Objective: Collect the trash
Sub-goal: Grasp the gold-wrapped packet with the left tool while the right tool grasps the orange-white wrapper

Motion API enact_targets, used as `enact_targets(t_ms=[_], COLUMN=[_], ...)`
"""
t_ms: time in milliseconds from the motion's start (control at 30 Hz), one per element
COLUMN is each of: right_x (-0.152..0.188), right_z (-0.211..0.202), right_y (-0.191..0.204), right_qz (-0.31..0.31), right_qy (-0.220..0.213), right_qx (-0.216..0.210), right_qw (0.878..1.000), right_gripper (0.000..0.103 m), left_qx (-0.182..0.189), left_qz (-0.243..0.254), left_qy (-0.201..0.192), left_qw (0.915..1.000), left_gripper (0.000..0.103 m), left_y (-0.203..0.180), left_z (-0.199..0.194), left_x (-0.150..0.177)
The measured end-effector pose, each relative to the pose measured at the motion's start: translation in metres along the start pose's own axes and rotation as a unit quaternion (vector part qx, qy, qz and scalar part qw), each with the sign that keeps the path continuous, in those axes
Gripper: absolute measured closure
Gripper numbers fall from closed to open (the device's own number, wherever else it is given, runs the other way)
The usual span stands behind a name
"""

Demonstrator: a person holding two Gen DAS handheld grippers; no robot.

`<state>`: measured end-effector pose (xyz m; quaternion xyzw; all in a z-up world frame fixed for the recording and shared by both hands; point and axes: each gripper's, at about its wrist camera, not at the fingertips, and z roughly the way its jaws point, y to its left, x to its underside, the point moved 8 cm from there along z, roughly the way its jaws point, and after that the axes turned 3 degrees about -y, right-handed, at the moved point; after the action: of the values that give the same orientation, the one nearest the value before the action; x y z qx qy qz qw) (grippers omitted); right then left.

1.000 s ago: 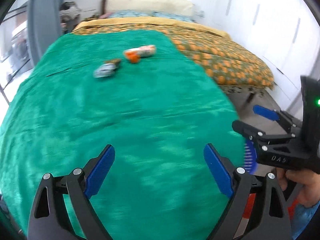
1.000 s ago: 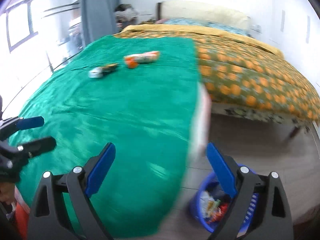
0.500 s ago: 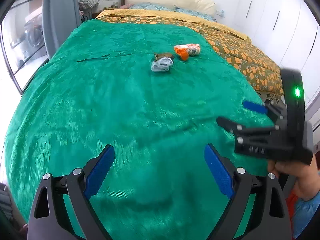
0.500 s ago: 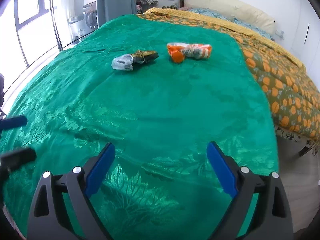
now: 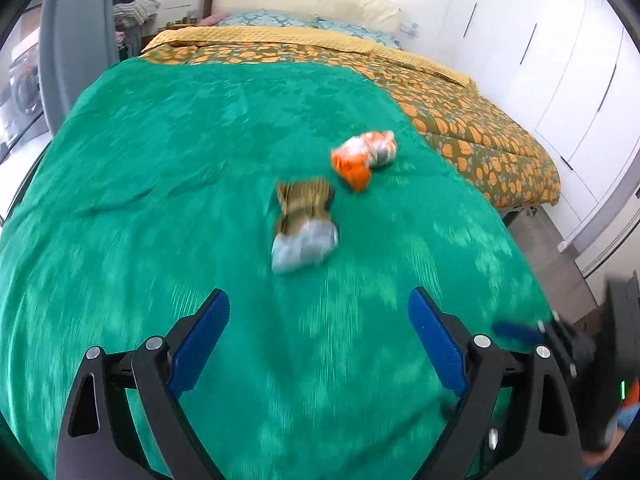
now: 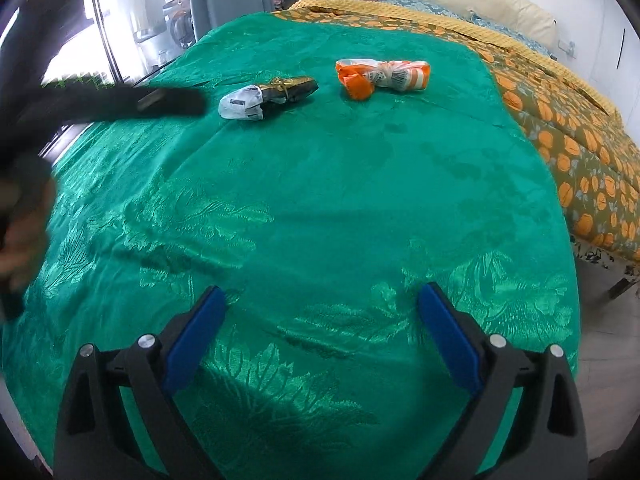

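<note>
Two pieces of trash lie on the green bedspread [image 5: 160, 200] [image 6: 320, 200]. One is a knotted wrapper, white at one end and dark gold at the other [image 5: 304, 226] [image 6: 266, 97]. The other is an orange and white knotted packet [image 5: 362, 158] [image 6: 382, 76]. My left gripper [image 5: 318, 312] is open just short of the white and gold wrapper, nothing between its fingers. Its blurred black body also reaches in from the left of the right wrist view. My right gripper [image 6: 322, 310] hovers over bare bedspread with its jaws opening and empty; the blurred right gripper [image 5: 532, 334] also shows low right in the left wrist view.
An orange-patterned quilt [image 5: 472, 120] [image 6: 580, 160] covers the far and right part of the bed, with pillows [image 5: 304, 0] at the headboard. White wardrobe doors [image 5: 560, 60] stand right. A grey curtain [image 5: 68, 48] and a window [image 6: 80, 40] are left. Floor shows beside the bed [image 6: 612, 340].
My left gripper has swept forward over the bedspread, so both wrappers are now much nearer to it. The right gripper swung from the bed's edge and a blue basket onto the bedspread, then held still.
</note>
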<state>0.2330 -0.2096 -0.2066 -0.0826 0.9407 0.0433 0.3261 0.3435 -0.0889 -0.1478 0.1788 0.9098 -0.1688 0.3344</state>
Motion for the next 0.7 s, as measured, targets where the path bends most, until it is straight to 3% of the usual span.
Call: enact_targets(t_ms=[233, 500, 633, 667, 700], right_x=[0.000, 0.001, 0.002, 0.002, 0.002], right_z=[0.001, 0.000, 0.001, 0.001, 0.001], right_y=[0.000, 0.000, 0.000, 0.000, 0.000], right_qz=[0.001, 0.001, 0.001, 0.001, 0.001], right_qy=[0.000, 0.000, 0.000, 0.000, 0.000], right_qx=[-0.001, -0.001, -0.001, -0.001, -0.001], right_qw=[1.000, 1.000, 1.000, 1.000, 1.000], right_gripper=[0.008, 0.008, 0.008, 0.008, 0.008], left_qx=[-0.041, -0.059, -0.072, -0.074, -0.075], left_qz=[0.029, 0.033, 0.035, 0.034, 0.034], left_qy=[0.041, 0.058, 0.054, 0.052, 0.051], left_qw=[0.9979, 0.9960, 0.9953, 0.9954, 0.9953], left_gripper=[0.014, 0.030, 0.045, 0.055, 0.059], left_y=[0.004, 0.008, 0.012, 0.014, 0.015], left_z=[0.066, 0.084, 0.082, 0.081, 0.080], left_x=[-0.032, -0.028, -0.028, -0.028, -0.028])
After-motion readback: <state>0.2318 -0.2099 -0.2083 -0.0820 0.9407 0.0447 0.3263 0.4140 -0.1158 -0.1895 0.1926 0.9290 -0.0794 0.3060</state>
